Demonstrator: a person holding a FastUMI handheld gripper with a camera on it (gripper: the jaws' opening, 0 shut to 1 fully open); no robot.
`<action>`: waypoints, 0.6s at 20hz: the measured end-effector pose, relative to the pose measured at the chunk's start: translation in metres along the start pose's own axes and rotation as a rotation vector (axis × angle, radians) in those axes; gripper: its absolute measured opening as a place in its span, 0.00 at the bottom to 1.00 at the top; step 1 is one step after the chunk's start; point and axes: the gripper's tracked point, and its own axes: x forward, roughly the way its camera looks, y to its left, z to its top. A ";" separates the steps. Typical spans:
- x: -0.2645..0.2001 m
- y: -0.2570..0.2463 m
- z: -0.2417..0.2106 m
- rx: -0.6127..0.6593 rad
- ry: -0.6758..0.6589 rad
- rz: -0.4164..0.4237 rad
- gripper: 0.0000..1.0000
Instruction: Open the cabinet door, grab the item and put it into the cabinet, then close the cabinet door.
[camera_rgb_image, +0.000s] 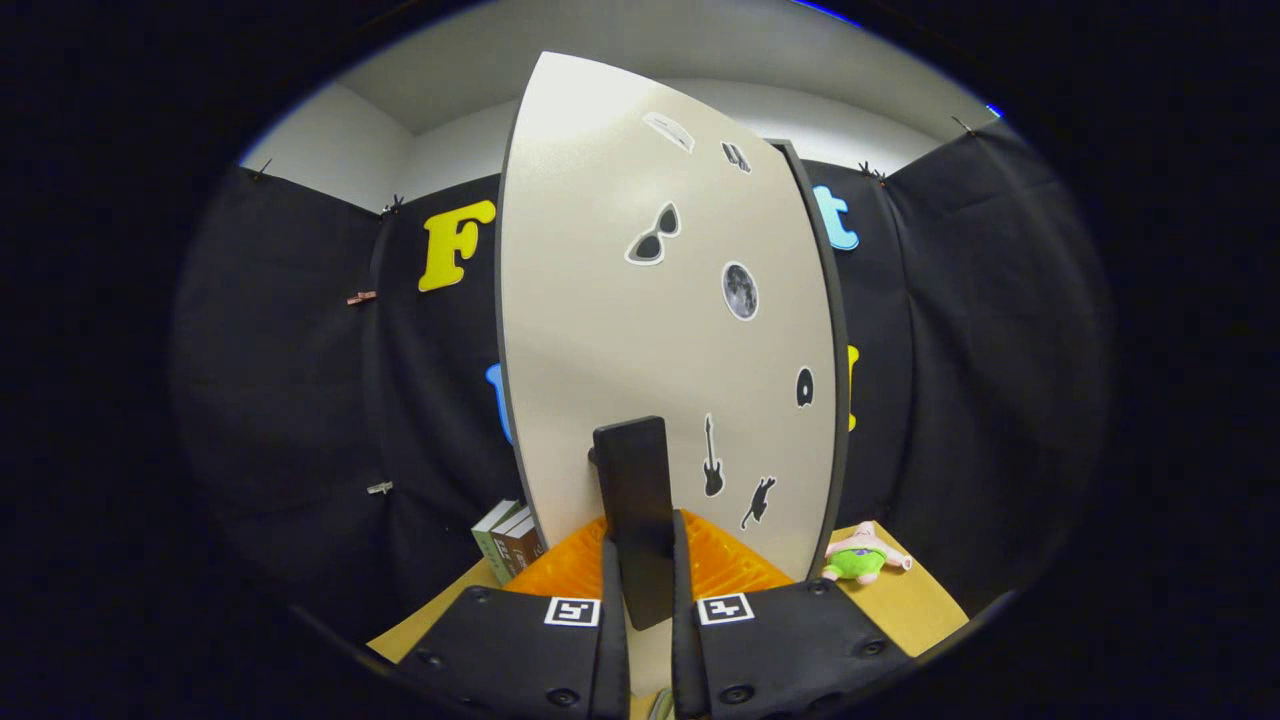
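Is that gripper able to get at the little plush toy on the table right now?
Probably not right away. The gripper is shut on the dark door handle, with the cabinet door just ahead. The plush toy lies off to the right on the table; the gripper must let go first.

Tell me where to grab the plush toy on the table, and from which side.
Grip the plush toy across its green middle, coming down from above. It lies flat on the table, right of the cabinet door, limbs spread out, so the rounded belly looks the fullest part for two fingers. The gripper is now shut on the door's black handle, so it must let go first.
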 end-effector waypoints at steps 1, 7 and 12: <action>-0.003 -0.005 0.001 0.003 -0.003 -0.014 0.21; -0.019 -0.032 0.004 0.013 -0.014 -0.086 0.15; -0.023 -0.052 0.006 -0.006 -0.028 -0.157 0.15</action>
